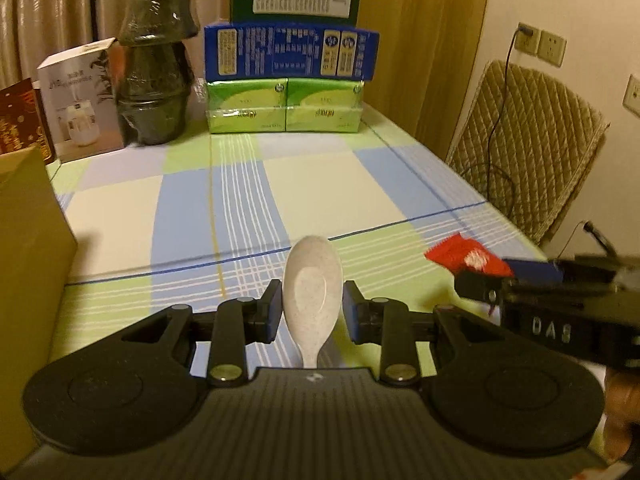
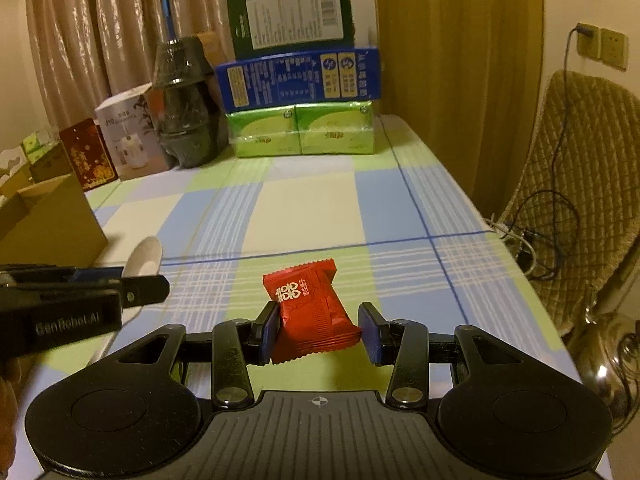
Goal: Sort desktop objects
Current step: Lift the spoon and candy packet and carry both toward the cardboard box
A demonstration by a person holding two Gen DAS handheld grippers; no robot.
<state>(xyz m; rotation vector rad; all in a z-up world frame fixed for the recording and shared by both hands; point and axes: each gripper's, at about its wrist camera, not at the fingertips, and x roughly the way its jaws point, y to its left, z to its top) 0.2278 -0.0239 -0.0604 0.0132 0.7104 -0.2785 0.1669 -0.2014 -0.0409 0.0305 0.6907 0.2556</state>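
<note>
A white speckled spoon (image 1: pixel 312 280) stands bowl-up between the pads of my left gripper (image 1: pixel 310 312), which is shut on its neck above the checked tablecloth (image 1: pixel 248 200). In the right wrist view the same spoon (image 2: pixel 144 258) pokes out past the left gripper (image 2: pixel 160 284) at the left edge. My right gripper (image 2: pixel 320 328) is shut on a red candy packet (image 2: pixel 312 304) with white lettering, held tilted. That red packet (image 1: pixel 468 256) and the right gripper (image 1: pixel 480 284) also show at the right of the left wrist view.
A cardboard box (image 1: pixel 28 280) stands close at the left. At the table's back are green tissue packs (image 2: pixel 300 132), a blue carton (image 2: pixel 298 78), a green box, dark wrapped pots (image 2: pixel 186 112) and a white box (image 2: pixel 128 136). A quilted chair (image 2: pixel 580 200) is beyond the right edge.
</note>
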